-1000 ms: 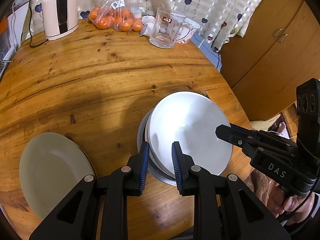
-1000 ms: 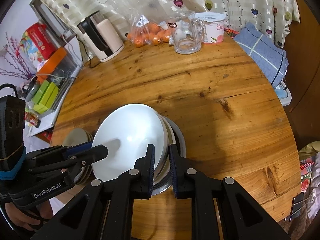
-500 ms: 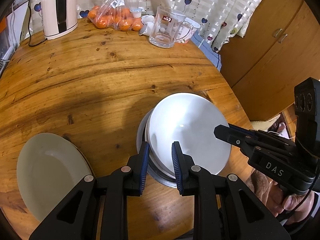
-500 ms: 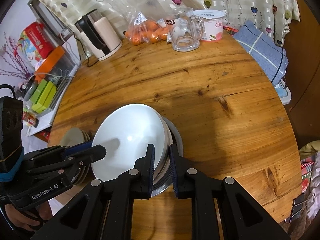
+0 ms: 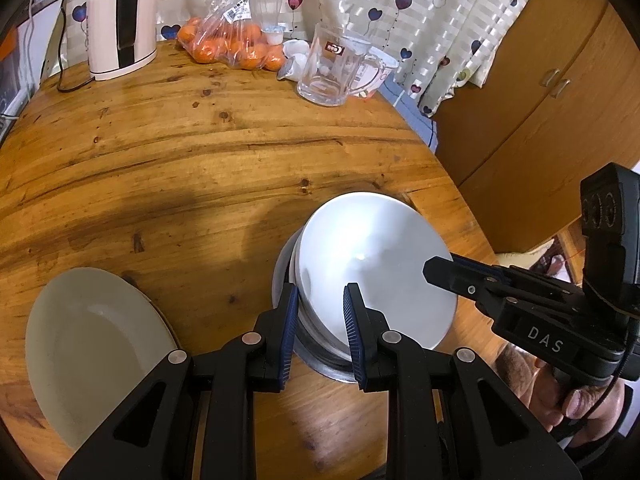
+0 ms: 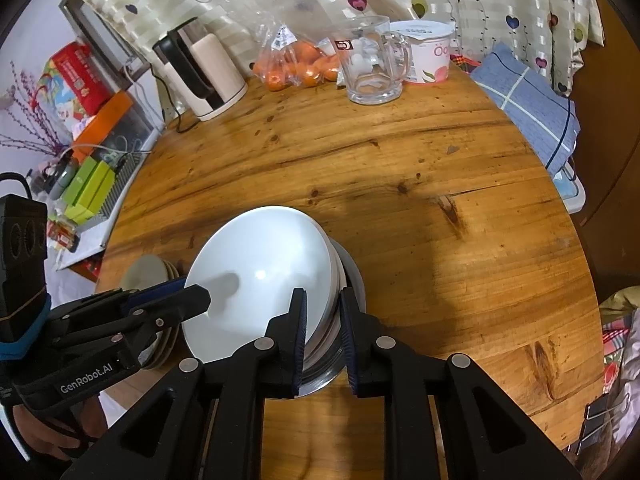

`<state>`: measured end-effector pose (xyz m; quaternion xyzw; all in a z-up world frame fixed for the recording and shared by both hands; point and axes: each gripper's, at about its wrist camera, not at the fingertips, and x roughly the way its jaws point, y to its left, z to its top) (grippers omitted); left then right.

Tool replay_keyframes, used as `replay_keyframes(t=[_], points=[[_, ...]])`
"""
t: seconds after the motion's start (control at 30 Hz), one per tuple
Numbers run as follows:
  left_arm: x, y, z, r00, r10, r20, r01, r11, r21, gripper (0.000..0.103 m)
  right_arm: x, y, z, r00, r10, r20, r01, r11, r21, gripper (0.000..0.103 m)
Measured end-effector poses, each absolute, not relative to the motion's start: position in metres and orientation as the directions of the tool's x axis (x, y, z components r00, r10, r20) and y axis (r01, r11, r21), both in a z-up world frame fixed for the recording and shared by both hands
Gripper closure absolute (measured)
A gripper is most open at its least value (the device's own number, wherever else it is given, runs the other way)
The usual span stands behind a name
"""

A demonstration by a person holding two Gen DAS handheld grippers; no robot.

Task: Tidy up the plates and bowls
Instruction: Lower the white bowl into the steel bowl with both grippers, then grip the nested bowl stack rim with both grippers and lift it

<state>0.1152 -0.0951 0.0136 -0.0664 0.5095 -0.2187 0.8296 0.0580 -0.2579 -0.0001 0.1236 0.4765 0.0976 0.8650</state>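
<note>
On the left of the wooden table (image 5: 168, 168) a cream plate (image 5: 92, 344) is seen. The left gripper (image 5: 320, 330) is clamped on the white bowl (image 5: 376, 264) stack's near rim; the right gripper (image 6: 323, 330) pinches the opposite rim. An uneven lift could tip the stack. "DAS" and "GenRobot.AI" are read on the grippers.

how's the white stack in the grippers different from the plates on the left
The white stack is bright white, sits in a metal bowl and has both grippers at its rim; the plates are duller off-white, lie directly on the table, untouched. Both are round, plain stacked dishes.
</note>
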Motion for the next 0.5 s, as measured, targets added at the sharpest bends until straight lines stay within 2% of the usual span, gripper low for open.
replay_keyframes(t=[0.5], points=[[0.111,-0.076,0.017,0.446,-0.479,-0.756,0.267,0.877,-0.399,0.079,0.053,-0.266,0.007,0.558,0.306,-0.771,-0.063,0.942,0.329,0.08]])
